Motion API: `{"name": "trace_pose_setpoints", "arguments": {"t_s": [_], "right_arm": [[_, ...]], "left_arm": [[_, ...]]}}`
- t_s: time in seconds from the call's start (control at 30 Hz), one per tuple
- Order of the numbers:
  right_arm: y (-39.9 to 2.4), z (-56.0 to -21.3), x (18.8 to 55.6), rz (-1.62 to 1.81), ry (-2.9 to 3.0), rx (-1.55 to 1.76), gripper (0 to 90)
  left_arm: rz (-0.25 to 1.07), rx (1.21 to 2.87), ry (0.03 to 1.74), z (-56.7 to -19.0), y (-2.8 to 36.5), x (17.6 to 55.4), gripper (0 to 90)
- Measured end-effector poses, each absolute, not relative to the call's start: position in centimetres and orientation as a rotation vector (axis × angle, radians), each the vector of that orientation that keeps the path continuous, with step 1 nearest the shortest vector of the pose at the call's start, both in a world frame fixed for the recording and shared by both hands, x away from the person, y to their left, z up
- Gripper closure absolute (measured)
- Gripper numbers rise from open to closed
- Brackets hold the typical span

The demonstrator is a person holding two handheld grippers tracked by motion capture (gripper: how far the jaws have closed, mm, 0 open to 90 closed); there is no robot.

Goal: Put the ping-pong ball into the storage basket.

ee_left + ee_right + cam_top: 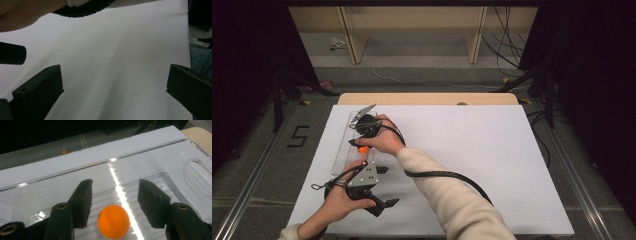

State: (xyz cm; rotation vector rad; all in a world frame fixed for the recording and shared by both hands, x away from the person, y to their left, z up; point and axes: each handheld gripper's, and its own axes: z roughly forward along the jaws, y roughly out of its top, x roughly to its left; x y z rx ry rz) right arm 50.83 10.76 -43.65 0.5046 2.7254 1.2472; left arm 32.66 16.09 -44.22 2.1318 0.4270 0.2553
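The orange ball (113, 221) lies on the ribbed floor of the clear plastic tray (160, 157), between the jaws of my right gripper (113, 202) and free of both pads, which stand spread a little wider than it. From above, the tray (343, 150) sits along the white sheet (492, 165) toward nine o'clock, the right gripper (357, 145) over it with an orange spot (363, 149) below my hand. My left gripper (384, 187) hovers near seven o'clock, jaws spread wide over bare sheet, pinching nothing.

I judge this a release. To do it well I would keep the hand steady, widen evenly, then lift straight up so neither pad nudges the ball and sets it rolling along the ribs.

Being round, it has no long axis and points nowhere; a small dark mark sits at its ten o'clock edge.
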Motion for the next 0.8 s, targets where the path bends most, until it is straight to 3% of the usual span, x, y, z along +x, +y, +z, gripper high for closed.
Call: {"name": "trace_pose_setpoints", "arguments": {"t_s": [0.4,0.8], "right_arm": [[9.6,-42.4,50.3,1.295,2.664,0.496,23.5],[7.1,-41.5,50.1,1.283,2.637,0.503,19.7]], "left_arm": [[0.254,2.130,0.428,-44.2,16.1,32.6,0.0],[0.251,2.128,0.428,-44.2,16.1,32.6,0.0]]}}
